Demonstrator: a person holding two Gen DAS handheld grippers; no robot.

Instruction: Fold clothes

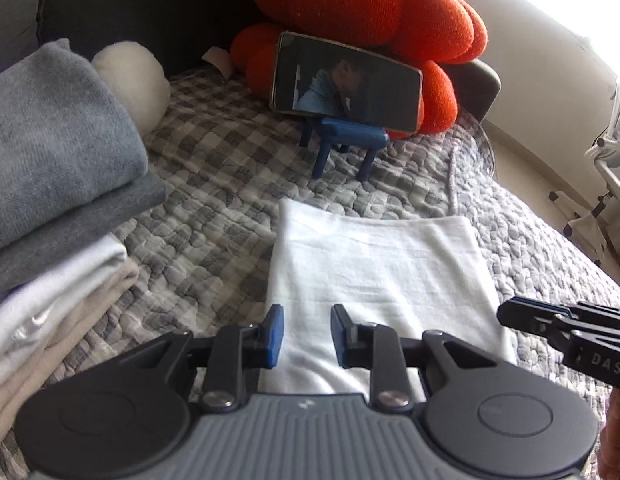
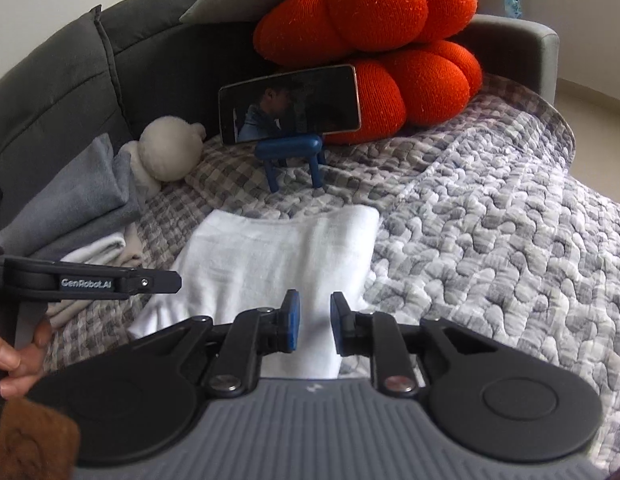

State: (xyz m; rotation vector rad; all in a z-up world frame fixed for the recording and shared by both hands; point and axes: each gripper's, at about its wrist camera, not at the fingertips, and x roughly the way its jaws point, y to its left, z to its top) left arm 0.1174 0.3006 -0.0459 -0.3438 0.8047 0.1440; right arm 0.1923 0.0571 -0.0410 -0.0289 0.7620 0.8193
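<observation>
A white cloth (image 1: pixel 374 256) (image 2: pixel 278 256) lies folded into a flat rectangle on the grey checked quilt (image 1: pixel 214 208). My left gripper (image 1: pixel 308 336) hovers over the cloth's near left part, its blue pads a narrow gap apart with only flat cloth showing below them. My right gripper (image 2: pixel 313 322) stands over the near right part of the cloth, its jaws also slightly apart and pinching nothing I can see. Each gripper shows side-on in the other's view: the right gripper (image 1: pixel 506 314) at the cloth's right edge, the left gripper (image 2: pixel 176 280) at its left edge.
A stack of folded clothes (image 1: pixel 50 168) (image 2: pixel 70 208) sits to the left. Behind the cloth a phone (image 1: pixel 346 80) rests on a blue stand (image 1: pixel 342 136) against orange cushions (image 1: pixel 350 4). A pale plush toy (image 2: pixel 170 152) lies by the grey sofa back (image 2: pixel 70 80). A hand (image 2: pixel 18 356) holds the left gripper.
</observation>
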